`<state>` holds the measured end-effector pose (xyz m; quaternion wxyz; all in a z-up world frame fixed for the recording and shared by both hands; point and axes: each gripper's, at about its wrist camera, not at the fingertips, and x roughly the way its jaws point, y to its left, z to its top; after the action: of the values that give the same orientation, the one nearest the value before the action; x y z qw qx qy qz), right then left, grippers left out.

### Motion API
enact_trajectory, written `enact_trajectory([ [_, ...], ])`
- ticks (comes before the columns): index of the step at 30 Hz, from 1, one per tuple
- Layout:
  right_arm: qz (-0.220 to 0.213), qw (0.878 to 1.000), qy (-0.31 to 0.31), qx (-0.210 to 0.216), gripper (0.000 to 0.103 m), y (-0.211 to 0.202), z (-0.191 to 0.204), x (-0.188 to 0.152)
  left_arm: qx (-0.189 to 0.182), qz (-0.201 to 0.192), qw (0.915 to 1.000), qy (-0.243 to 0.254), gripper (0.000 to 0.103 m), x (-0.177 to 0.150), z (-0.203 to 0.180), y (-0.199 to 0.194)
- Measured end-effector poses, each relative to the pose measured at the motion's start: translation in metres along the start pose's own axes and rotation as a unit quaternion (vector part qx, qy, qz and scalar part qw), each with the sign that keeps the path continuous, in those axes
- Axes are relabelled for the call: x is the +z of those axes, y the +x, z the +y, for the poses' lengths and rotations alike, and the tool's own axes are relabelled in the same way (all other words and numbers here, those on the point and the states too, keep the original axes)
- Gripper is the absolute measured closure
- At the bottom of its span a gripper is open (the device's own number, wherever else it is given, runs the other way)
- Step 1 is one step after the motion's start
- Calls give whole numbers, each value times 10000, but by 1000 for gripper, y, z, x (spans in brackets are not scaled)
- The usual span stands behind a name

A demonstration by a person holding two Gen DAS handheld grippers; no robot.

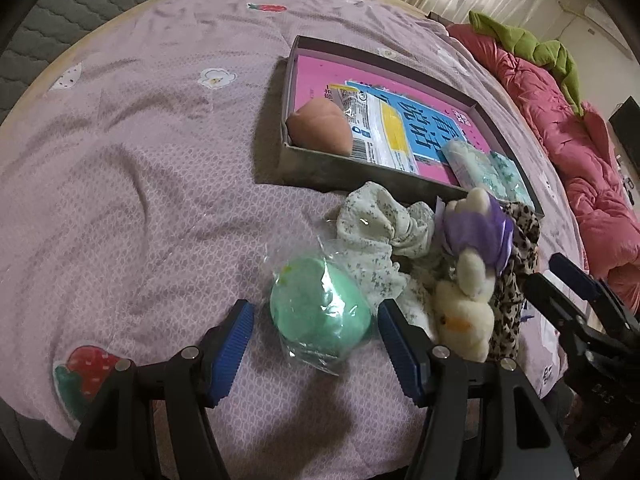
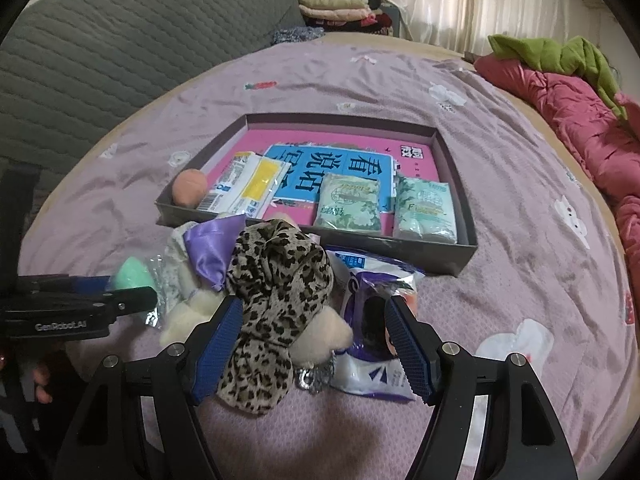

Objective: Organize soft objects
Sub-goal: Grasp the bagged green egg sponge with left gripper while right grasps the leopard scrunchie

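My left gripper (image 1: 315, 310) stands open, its blue pads either side of a mint-green sponge ball (image 1: 320, 308) in clear wrap, without touching it. Beside it lie a floral scrunchie (image 1: 376, 224), a cream plush toy (image 1: 464, 320) with a purple bow (image 1: 476, 232) and a leopard-print scrunchie (image 1: 516, 280). My right gripper (image 2: 313, 306) is open over the leopard scrunchie (image 2: 276, 280), a cream plush part (image 2: 320, 336) and a purple-white packet (image 2: 372, 320). The grey box (image 2: 360, 248) behind holds a peach sponge (image 2: 190, 188), a mask packet (image 2: 248, 188) and two tissue packs (image 2: 348, 204).
Everything lies on a mauve bedcover (image 1: 140, 160) with fruit patches. A pink quilt (image 2: 580, 120) with a green cloth (image 2: 560, 56) on it is heaped at the right. A grey quilted headboard (image 2: 100, 40) is at the left, and folded clothes (image 2: 332, 4) are at the back.
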<state>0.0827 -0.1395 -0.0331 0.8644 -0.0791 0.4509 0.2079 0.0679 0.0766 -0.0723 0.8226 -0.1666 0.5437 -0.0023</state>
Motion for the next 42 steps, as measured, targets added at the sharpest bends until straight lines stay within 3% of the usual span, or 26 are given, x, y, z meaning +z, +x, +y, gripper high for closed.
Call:
enact_trajectory([
  [10,81,9999,-119,27,28,22,7,13,-197,-46,9998,-18,46,6,2,4],
  [12,82,9998,-174,-21,36,25,9,14,-215,-45,9998,-30,47,6,3,4],
  [14,76,9998,-185,45,52,26,9,15,-254,-47,9997,-55,48,7,4,4],
  [22,13,9991,33,419,84,23,5,15,-367,-79,9991,-186,52,9,9,3],
  [32,-193,9982,351,436,86,2,-10,16,-468,-305,9979,-323,53,12,13,-13],
  [42,-478,9970,549,265,86,-23,-26,22,-482,-636,9968,-101,53,16,-2,-41],
])
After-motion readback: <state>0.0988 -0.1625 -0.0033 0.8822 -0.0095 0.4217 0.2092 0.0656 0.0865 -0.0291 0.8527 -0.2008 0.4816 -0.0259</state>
